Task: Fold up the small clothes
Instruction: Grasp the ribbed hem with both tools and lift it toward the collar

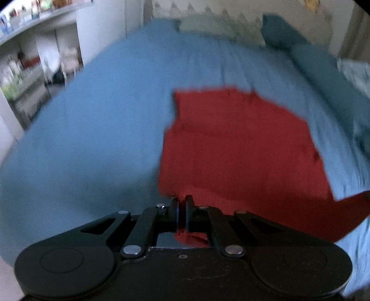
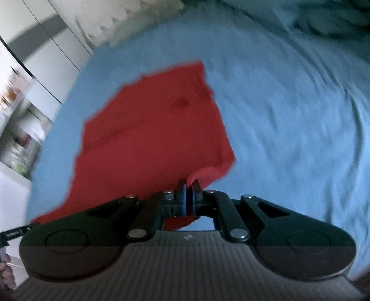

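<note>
A small red garment [image 1: 235, 143] lies spread on a blue bedsheet [image 1: 97, 129]; it also shows in the right wrist view [image 2: 148, 134]. My left gripper [image 1: 181, 199] is shut on the garment's near left edge, with red cloth bunched between its fingers. My right gripper [image 2: 189, 185] is shut on the garment's near right corner. The near edge is lifted off the sheet between the two grippers. Both views are blurred by motion.
Dark teal pillows [image 1: 314, 60] and a pale one [image 1: 208, 25] lie at the head of the bed. Shelves with clutter [image 1: 30, 76] stand to the left of the bed. A rumpled teal blanket [image 2: 323, 20] lies at the far right.
</note>
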The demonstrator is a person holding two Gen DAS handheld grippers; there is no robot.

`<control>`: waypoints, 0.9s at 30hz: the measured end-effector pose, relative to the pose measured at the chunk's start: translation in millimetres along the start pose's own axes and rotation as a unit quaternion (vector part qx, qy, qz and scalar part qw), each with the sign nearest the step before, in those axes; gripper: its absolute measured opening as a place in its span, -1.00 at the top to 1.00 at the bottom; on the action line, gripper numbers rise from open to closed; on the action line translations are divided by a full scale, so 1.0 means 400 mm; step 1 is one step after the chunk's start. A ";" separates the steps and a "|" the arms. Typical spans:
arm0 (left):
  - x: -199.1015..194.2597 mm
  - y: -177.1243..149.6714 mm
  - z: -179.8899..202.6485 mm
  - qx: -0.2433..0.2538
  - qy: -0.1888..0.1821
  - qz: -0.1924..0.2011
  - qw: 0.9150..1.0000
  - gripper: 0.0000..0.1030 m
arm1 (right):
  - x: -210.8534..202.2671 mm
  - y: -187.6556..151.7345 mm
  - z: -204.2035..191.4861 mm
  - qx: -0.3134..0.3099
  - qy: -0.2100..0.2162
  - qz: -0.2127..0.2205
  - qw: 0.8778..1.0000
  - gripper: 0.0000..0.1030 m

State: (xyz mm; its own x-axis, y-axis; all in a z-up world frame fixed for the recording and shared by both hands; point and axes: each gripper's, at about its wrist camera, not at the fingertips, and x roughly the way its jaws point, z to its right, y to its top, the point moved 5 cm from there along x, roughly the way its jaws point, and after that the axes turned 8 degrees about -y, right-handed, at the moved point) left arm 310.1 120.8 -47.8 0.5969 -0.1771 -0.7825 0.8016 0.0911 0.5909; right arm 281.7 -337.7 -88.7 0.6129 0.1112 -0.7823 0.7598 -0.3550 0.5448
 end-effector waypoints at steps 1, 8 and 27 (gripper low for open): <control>0.000 0.049 0.007 -0.001 0.000 0.016 1.000 0.91 | 0.000 0.063 -0.018 -0.001 0.010 0.013 1.000 0.61; 0.180 0.390 0.059 0.002 0.006 0.104 0.995 0.91 | 0.144 0.423 -0.101 -0.005 0.049 0.076 0.996 0.61; 0.721 0.582 0.014 -0.059 0.037 0.079 0.994 0.57 | 0.791 0.620 -0.069 0.034 -0.014 0.050 0.998 0.57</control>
State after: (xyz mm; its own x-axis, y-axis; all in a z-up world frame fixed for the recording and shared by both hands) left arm 668.6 85.5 -134.9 0.7136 -0.0792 -0.6961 0.6929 0.2264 0.6846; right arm 669.9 -365.2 -192.6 0.6785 0.0462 -0.7331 0.6774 -0.4254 0.6002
